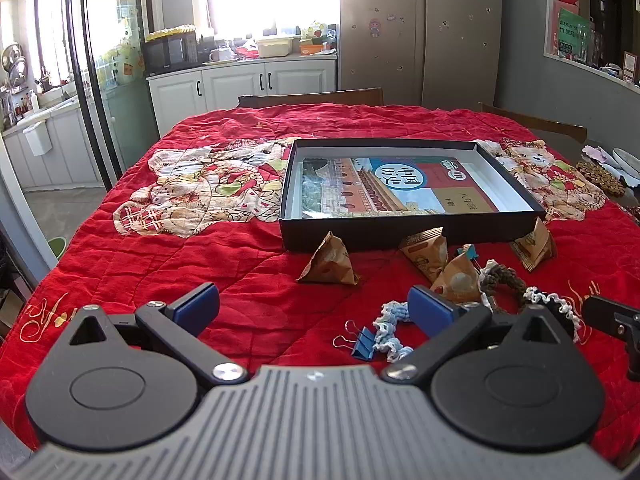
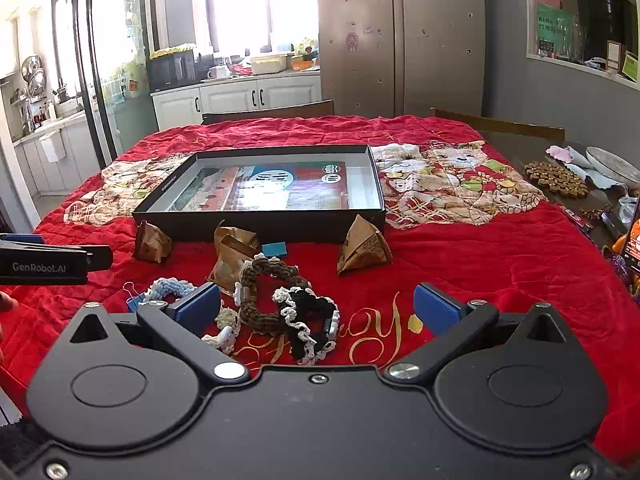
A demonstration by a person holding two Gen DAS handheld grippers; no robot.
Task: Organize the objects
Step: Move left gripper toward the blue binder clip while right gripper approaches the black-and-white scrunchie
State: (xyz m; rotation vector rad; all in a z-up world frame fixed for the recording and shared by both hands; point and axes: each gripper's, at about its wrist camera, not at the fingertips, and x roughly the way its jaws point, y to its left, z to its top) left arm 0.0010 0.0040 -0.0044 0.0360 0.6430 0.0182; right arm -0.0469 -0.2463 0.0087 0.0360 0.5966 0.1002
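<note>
Hovering tilted downward over the red quilted surface (image 1: 248, 276), the left gripper (image 1: 314, 312) and right gripper (image 2: 316, 306) both have their blue-padded fingers (image 2: 198, 306) spread wide, with nothing between them. Ahead lies a shallow black cardboard box (image 1: 408, 232) holding a colourful textbook (image 1: 396, 188). Brown triangular paper packets (image 1: 330, 262), a blue binder clip (image 1: 362, 342), and brown (image 2: 270, 278), black-and-white (image 2: 312, 320) and pale blue (image 2: 170, 286) crocheted bands lie scattered between the fingers and the box. A second clip (image 2: 274, 249) is partly hidden behind the packets.
</note>
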